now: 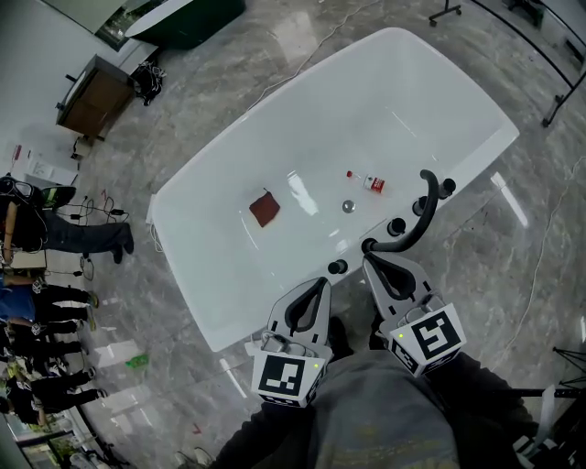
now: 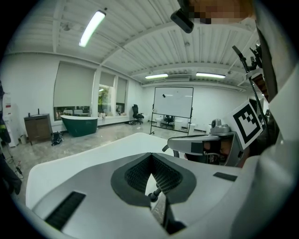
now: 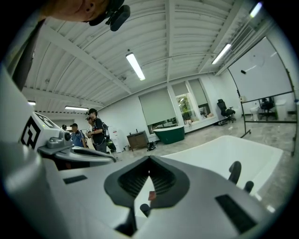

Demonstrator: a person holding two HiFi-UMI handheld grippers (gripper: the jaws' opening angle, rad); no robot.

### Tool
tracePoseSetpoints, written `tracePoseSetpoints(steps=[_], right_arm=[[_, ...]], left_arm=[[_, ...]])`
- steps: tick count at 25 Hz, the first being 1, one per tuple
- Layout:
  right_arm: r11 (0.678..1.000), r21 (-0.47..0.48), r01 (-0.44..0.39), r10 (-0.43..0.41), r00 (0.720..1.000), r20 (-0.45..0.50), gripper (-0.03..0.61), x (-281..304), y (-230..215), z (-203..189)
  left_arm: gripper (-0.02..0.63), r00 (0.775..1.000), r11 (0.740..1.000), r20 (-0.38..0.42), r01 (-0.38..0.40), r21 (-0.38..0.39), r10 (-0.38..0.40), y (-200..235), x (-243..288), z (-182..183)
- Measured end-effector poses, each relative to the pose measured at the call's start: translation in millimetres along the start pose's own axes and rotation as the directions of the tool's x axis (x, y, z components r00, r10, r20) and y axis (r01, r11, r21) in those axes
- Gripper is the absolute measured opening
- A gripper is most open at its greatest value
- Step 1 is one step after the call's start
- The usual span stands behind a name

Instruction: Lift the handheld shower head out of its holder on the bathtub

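A white bathtub (image 1: 229,302) lies slantwise in the head view. On its near rim the black curved handheld shower head (image 1: 414,223) rests among black knobs (image 1: 338,267). My right gripper (image 1: 368,259) is shut and empty, its tip just short of the shower head's near end. My left gripper (image 1: 322,280) is also shut and empty, beside the nearest knob. In the right gripper view my right gripper (image 3: 149,158) points over the tub, and the black shower head (image 3: 233,172) stands to its right. In the left gripper view a black knob (image 2: 154,193) shows below my left gripper (image 2: 152,156).
Inside the tub lie a red-brown cloth (image 1: 265,208), a small red-capped bottle (image 1: 366,181) and the drain (image 1: 348,206). People (image 1: 55,234) stand at the left on the marble floor. A wooden cabinet (image 1: 92,96) and a green tub (image 1: 188,18) are farther off.
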State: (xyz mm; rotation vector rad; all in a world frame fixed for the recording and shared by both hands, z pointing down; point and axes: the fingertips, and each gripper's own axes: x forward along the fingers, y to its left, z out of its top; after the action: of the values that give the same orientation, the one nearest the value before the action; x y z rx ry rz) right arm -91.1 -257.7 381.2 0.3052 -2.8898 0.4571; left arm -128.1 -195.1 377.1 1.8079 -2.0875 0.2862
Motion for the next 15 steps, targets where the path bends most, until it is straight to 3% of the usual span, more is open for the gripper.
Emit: tracePoseSetpoints(steps=[6,13,15], right_arm=[[0.993,-0.044,-0.109,0.108,0.994,-0.025,0.005,10,-19,22],[0.95,-0.118,-0.289,0.281,0.957,-0.079,0.005,44,27,4],[0.934,-0.164,-0.317,0.305,0.947,-0.095,0.045,52,40,-3]], left_arm=[[0.002,0.992,0.991,0.007,-0.122,-0.052,0.122,-4,1,13],[0.002,0.969,0.961,-0.01,-0.247,-0.124,0.248,31,-18,-7],[0.002,0.963,0.954,-0.003,-0.266,-0.142,0.268,41,-19,-15]])
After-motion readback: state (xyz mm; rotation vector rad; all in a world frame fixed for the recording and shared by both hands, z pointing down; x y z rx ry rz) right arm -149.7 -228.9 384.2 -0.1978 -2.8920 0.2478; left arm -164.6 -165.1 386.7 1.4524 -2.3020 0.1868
